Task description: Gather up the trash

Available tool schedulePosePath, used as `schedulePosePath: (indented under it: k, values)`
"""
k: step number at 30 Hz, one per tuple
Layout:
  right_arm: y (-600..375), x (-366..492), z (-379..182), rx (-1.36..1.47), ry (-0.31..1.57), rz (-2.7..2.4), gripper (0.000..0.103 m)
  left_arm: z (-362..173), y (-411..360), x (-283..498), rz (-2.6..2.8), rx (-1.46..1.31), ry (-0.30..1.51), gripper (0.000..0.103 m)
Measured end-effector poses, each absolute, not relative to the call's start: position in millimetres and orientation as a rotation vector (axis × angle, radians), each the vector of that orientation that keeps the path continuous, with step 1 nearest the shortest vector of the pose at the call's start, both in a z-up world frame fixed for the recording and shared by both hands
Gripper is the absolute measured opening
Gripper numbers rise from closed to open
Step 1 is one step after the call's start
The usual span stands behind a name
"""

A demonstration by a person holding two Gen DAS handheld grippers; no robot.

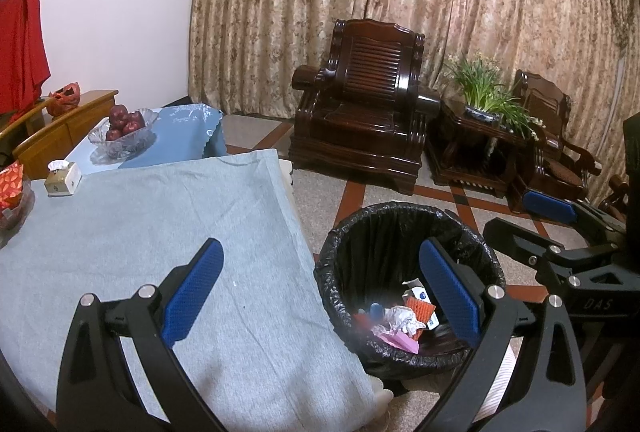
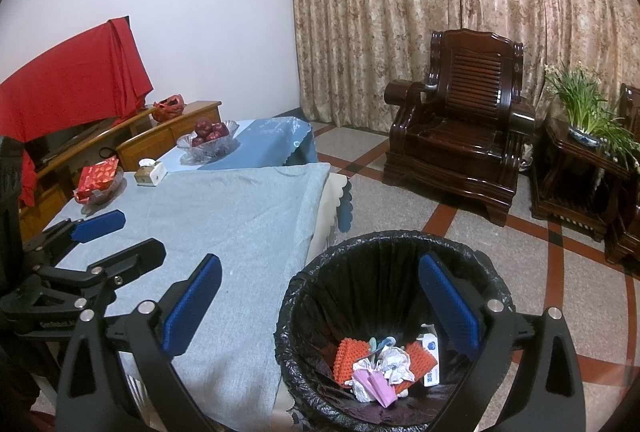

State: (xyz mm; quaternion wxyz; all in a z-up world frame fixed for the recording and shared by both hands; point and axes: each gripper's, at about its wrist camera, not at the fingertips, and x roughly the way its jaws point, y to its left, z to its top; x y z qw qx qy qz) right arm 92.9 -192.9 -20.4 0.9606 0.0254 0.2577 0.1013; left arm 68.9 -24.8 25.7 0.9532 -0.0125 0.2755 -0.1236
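A bin with a black liner (image 1: 352, 232) (image 2: 360, 256) stands on the floor beside the table's right edge. Trash lies in its bottom (image 1: 400, 320) (image 2: 384, 364): crumpled white paper, pink paper, orange foam mesh and a small white carton. My left gripper (image 1: 320, 292) is open and empty, its left finger over the grey tablecloth (image 1: 160, 232) and its right finger over the bin. My right gripper (image 2: 320, 308) is open and empty, straddling the bin's left rim. Each gripper shows in the other's view, the right one (image 1: 532, 220) and the left one (image 2: 116, 236), both with jaws apart.
On the table stand a tissue box (image 1: 62, 177) (image 2: 150, 171), a dish with red packets (image 2: 98, 181) and a glass bowl of apples (image 1: 124, 129) (image 2: 208, 137). Dark wooden armchairs (image 1: 360, 119) (image 2: 460, 143) and a plant on a side table (image 1: 484, 99) stand before the curtain.
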Motion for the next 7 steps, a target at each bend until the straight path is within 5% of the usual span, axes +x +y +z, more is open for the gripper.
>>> schedulePosePath:
  k: [7]
  values:
    - [-192.9,93.2,-19.8,0.052,0.524,0.206,0.097,23.5,-23.8,66.1,-0.249,-0.026,0.564,0.096]
